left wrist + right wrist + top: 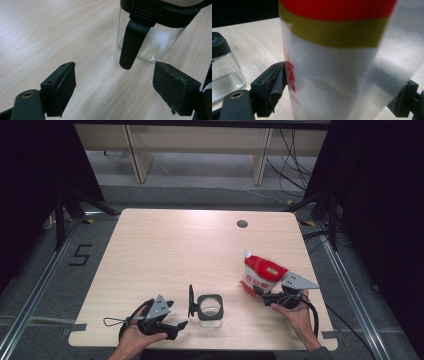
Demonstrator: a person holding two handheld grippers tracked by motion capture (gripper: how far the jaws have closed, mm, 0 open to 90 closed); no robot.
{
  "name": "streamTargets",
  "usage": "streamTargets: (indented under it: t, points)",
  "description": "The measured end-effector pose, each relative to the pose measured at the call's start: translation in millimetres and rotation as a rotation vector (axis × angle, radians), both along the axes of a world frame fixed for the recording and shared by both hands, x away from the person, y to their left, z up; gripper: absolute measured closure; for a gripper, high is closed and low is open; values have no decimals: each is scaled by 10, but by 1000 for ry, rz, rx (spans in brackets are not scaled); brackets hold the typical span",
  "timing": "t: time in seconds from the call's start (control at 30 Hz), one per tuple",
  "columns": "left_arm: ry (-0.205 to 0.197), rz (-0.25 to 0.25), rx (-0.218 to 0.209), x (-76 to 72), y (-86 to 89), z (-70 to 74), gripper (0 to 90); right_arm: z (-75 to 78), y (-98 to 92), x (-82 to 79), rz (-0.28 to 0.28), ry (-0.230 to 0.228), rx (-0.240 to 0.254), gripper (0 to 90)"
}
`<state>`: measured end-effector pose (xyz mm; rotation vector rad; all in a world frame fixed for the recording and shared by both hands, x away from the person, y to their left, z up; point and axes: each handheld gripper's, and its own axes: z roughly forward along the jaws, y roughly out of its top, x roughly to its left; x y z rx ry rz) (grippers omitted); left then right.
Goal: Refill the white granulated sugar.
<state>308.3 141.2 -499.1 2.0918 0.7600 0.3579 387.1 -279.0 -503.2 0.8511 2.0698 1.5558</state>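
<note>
Because nearest the table edge: left gripper (172, 324) held low, jaws spread wide, nothing between them, aimed at the jar.
Jar (210, 309): clear glass with black collar, near the front edge of the table (165, 250), between the two hands; a little white residue at the bottom in the left gripper view (155, 45).
Lid (191, 300): flipped open, standing at the jar's left side; latch tab (131, 43) hanging down just ahead of the open jaws.
Right gripper (267, 296): clamped on the lower part of the sugar pouch (261, 276), jaws pressing its sides in the right gripper view (337, 75).
Pouch: tilted, white spout (246, 253) pointing away, well right of the jar, lifted or resting cannot tell.
Risk, grip: slick, soft film; likely to slide or buckle under weight if squeezed at one spot.
Risk, pour: narrow jar mouth; off-centre spout probably means sugar on the wood.
Risk, jar: unsteadied; a nudge from pouch or left jaws could shift or tip it.
Risk, lid: upright flap could swing shut or block the approach.
</note>
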Motion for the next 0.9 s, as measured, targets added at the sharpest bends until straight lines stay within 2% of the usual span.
streamTargets:
  t: [0.03,0.07,0.13,0.17,0.2,0.27,0.33,0.37,0.4,0.47,0.53,0.57,0.6,0.63,0.67,0.7,0.73,0.77,0.8,0.87,0.9]
  points:
    - [-1,3,-2,1,0,0,183,0,-13,12,-9,-9,-28,169]
    - [-6,1,3,2,3,6,183,-9,-9,25,-8,-20,-29,169]
    - [-10,2,-7,5,2,-2,183,-10,-3,29,13,-7,-11,170]
    - [-10,-2,-7,9,2,-4,183,-15,-2,28,-9,-7,-21,170]
    - [-15,-9,0,16,5,-1,183,-38,10,51,-28,-39,-4,170]
    - [2,-2,-5,5,-2,-3,183,-35,18,48,5,-2,-4,175]
    - [-3,-5,-5,12,-1,-9,184,-46,22,70,-8,-22,8,176]
    - [-14,-17,18,20,11,0,184,-47,22,79,14,-21,15,176]
    - [3,-9,-4,11,0,-10,184,-61,22,99,6,-42,8,180]
    - [-1,4,-20,6,-13,-19,184,-68,27,102,1,-39,7,201]
    - [0,-4,7,12,4,-8,185,-64,40,108,15,-20,8,208]
    - [0,-4,7,12,4,-8,184,-64,47,104,25,-15,23,212]
    - [1,-1,6,9,3,-7,185,-70,48,116,20,-28,13,215]
    - [3,1,7,6,2,-7,185,-72,56,108,11,-22,13,217]
    - [11,-13,14,14,9,-2,185,-83,67,125,22,-34,27,218]
    - [11,-14,13,15,8,-3,185,-84,80,116,23,-18,46,221]
    - [10,-14,13,14,7,-2,185,-81,78,97,9,2,31,224]
    - [10,-16,14,13,8,-2,185,-96,102,110,-6,-17,41,227]
    - [8,-15,12,12,6,-4,185,-96,86,142,27,-29,19,228]
    - [-5,-24,26,19,12,3,185,-107,95,149,22,-33,33,231]
    - [-12,-31,27,24,14,2,185,-115,99,168,46,-32,36,232]
